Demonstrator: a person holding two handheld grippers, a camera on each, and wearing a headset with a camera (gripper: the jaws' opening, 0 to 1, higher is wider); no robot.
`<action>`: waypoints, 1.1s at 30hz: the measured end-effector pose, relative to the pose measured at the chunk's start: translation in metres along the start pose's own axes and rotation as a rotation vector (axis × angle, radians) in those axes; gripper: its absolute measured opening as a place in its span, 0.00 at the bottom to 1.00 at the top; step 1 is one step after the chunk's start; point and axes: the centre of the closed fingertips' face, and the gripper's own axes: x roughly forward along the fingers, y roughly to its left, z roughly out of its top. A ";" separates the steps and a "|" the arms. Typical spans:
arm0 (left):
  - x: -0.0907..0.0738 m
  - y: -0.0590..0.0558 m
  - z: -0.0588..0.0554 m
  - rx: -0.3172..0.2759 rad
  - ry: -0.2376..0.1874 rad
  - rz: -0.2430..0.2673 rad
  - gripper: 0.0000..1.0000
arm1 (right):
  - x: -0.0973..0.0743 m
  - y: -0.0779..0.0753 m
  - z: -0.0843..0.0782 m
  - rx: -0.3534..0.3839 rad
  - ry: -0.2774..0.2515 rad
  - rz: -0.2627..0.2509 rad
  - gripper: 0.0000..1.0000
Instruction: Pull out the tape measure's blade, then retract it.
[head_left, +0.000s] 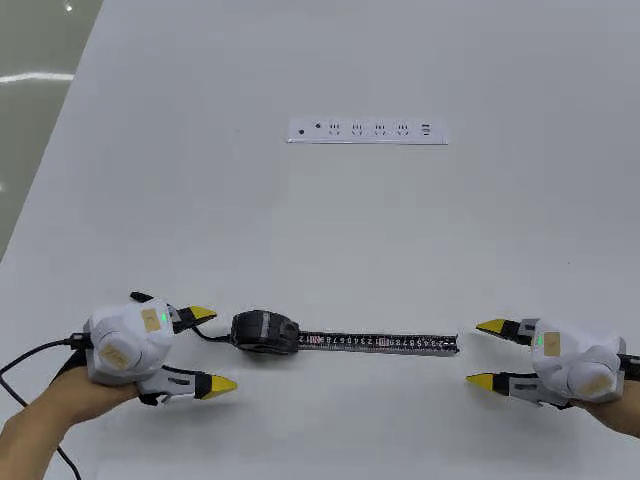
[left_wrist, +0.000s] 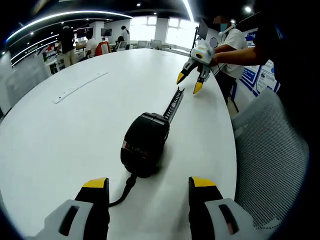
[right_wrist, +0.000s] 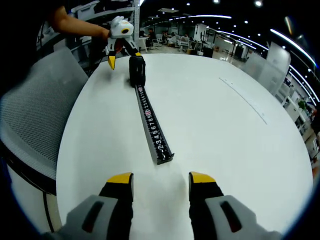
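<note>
A black tape measure case (head_left: 265, 331) (left_wrist: 145, 142) (right_wrist: 137, 69) lies on the white table. Its black blade (head_left: 378, 342) (right_wrist: 152, 125) (left_wrist: 173, 103) with pale numerals is pulled out flat to the right, ending in a hook tip (head_left: 455, 343) (right_wrist: 165, 158). My left gripper (head_left: 206, 348) (left_wrist: 150, 183) (right_wrist: 121, 51) stands open just behind the case, touching nothing; a short black strap (left_wrist: 126, 190) trails from the case between its yellow-tipped fingers. My right gripper (head_left: 487, 352) (right_wrist: 160, 178) (left_wrist: 189, 81) is open a little past the blade's tip, holding nothing.
A white power strip (head_left: 367, 130) (left_wrist: 80, 86) (right_wrist: 243, 97) lies farther back on the table. A black cable (head_left: 25, 362) runs from the left gripper off the near edge. Grey mesh chairs (left_wrist: 270, 150) (right_wrist: 37, 110) stand by the table edge.
</note>
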 end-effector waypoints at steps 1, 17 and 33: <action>0.000 -0.002 -0.002 -0.011 -0.004 0.006 0.62 | -0.001 0.002 0.000 0.012 -0.006 -0.006 0.44; -0.005 -0.038 -0.010 -0.166 -0.149 0.142 0.73 | -0.013 0.032 0.012 0.153 -0.083 -0.109 0.56; -0.020 -0.045 -0.003 -0.235 -0.211 0.312 0.79 | -0.016 0.064 0.033 0.304 -0.161 -0.241 0.73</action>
